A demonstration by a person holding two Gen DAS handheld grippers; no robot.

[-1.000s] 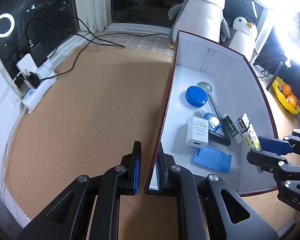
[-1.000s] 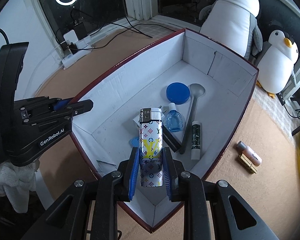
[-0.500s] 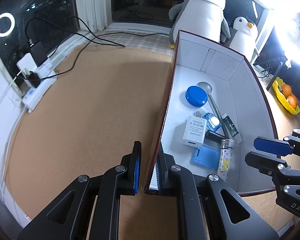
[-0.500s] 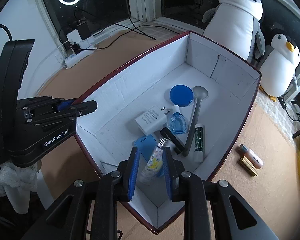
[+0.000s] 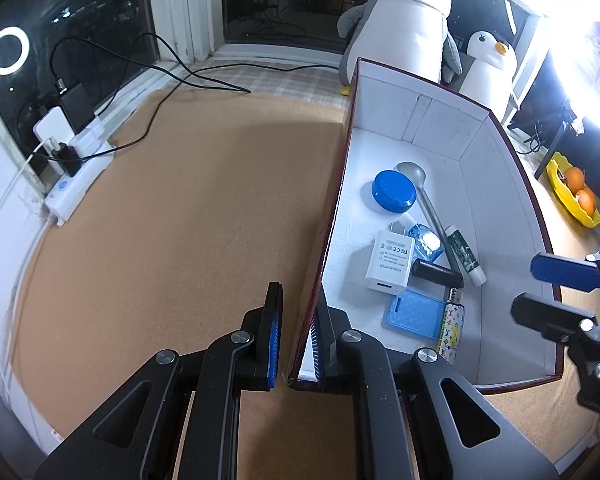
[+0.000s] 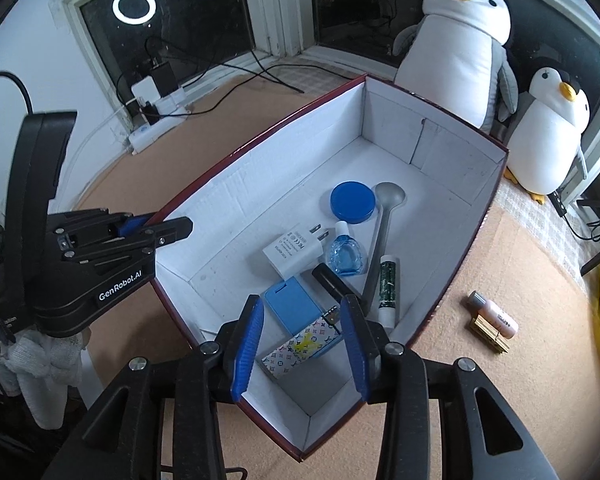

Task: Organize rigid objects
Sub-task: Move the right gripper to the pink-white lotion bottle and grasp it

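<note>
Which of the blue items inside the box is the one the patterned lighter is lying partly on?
The flat light-blue rectangular case, nearest the right gripper; the round blue lid and eye-drop bottle lie farther back, clear of the lighter.

Box (image 6: 236, 184) white inside, maroon rim; lid (image 6: 352, 202) blue; lighter (image 6: 300, 350) multicolour monogram print.

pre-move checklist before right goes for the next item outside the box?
1. Lighter released, lying in box: ok; pads clear of it.
2. Right gripper jaws opening, nothing pinched: ok.
3. Left gripper shut on box wall: ok.
4. Lighter rests partly on blue case, settled flat: cannot tell.
5. Next items, pink bottle and gold clip, lie outside the box: ok.
</note>
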